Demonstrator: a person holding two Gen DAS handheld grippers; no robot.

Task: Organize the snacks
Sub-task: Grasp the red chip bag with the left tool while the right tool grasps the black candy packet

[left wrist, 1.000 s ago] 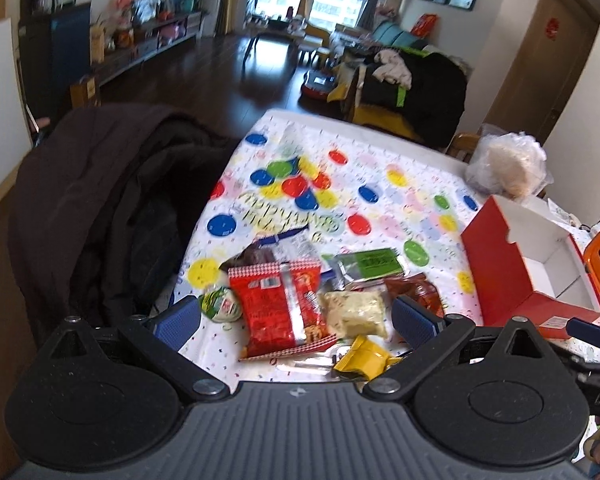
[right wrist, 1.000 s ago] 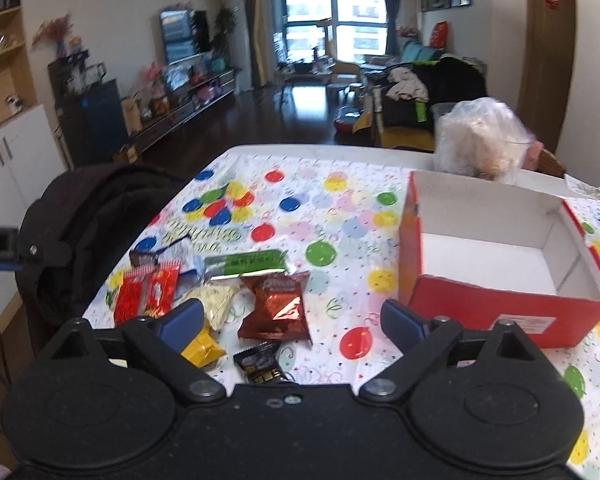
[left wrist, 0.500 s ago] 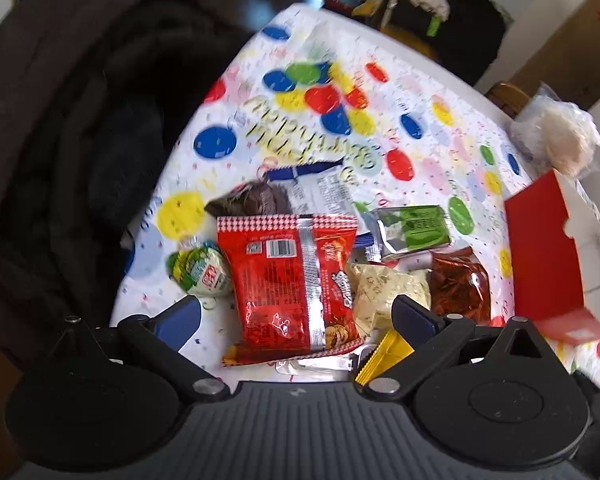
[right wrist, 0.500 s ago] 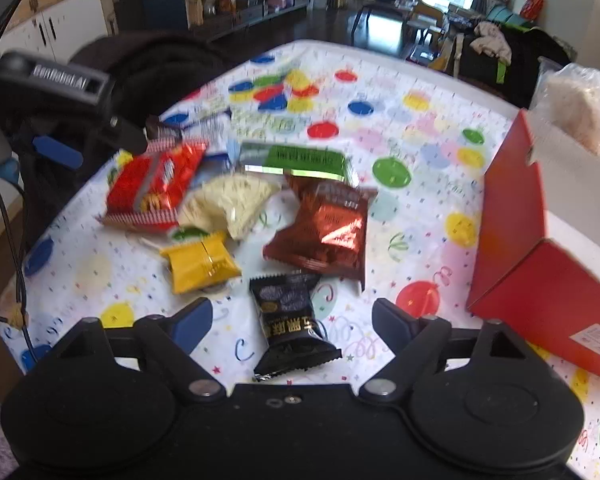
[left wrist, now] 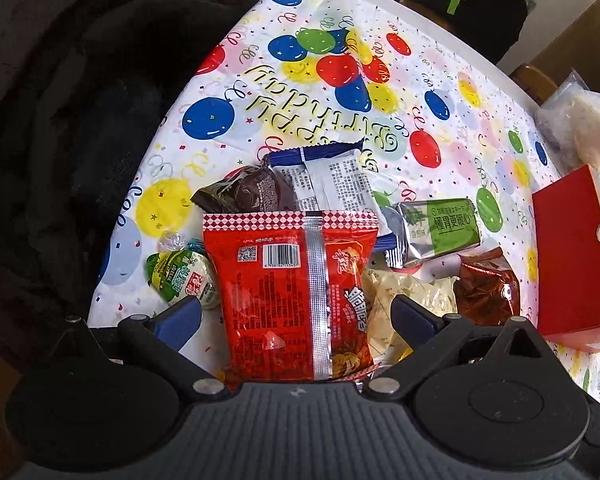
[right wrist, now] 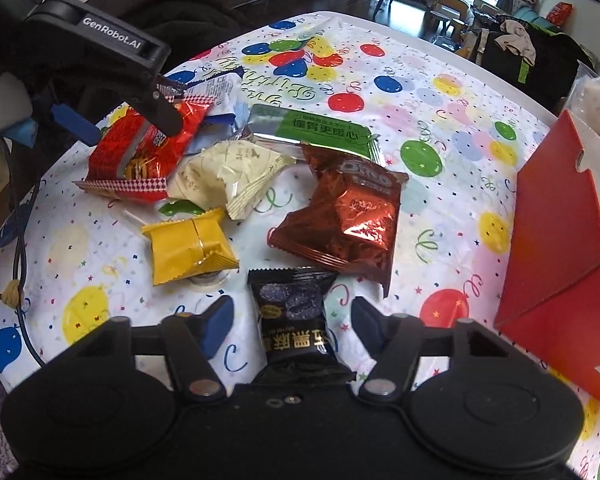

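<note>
Between my right gripper's fingers lies a black packet, its near end under the tool. My jaws have just been closing around it, but the blue pads stand a little clear of its sides, so nothing is pinched. Just beyond it to the left sits a yellow packet, and to the right a brown foil bag touching the black packet's far corner. Behind those come a cream packet and a green bar, both lying flat on the balloon-print tablecloth.

My left gripper points steeply down over the red bag, which lies seam-up between its spread fingers; the pads do not press it. From the right wrist view I see this gripper's dark arm crossing the far end of the same red bag. Beside the bag's left edge sits a small green-and-white round snack. Past the bag's far edge lie a dark brown packet and a white wrapper with blue ends, overlapping one another.

At the right side of the table stands the red box, open at the top, well apart from the pile of snacks. Behind it rests a clear plastic bag with something pale inside. A dark coat hangs along the table's left edge.
</note>
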